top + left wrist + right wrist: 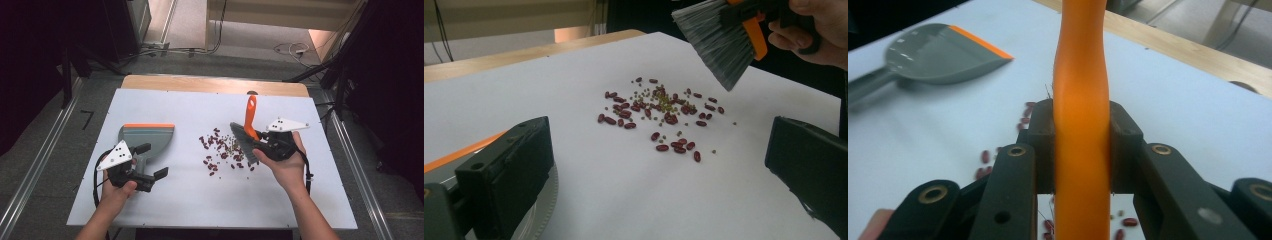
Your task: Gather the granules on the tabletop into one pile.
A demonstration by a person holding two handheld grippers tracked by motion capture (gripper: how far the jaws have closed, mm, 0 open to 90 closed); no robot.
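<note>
**Brush, dustpan and spilled beans on the white table**

A hand brush with an orange plastic handle (250, 116) and grey bristles (243, 143) is lifted above the table, bristles slanting down over the right side of the spill, handle pointing towards the far edge. A loose scatter of dark red kidney beans and small green beans (221, 150) lies near the table's middle. A grey plastic dustpan with an orange lip (146, 137) lies flat towards the left edge, its lip facing the far edge, well apart from the beans.
</note>
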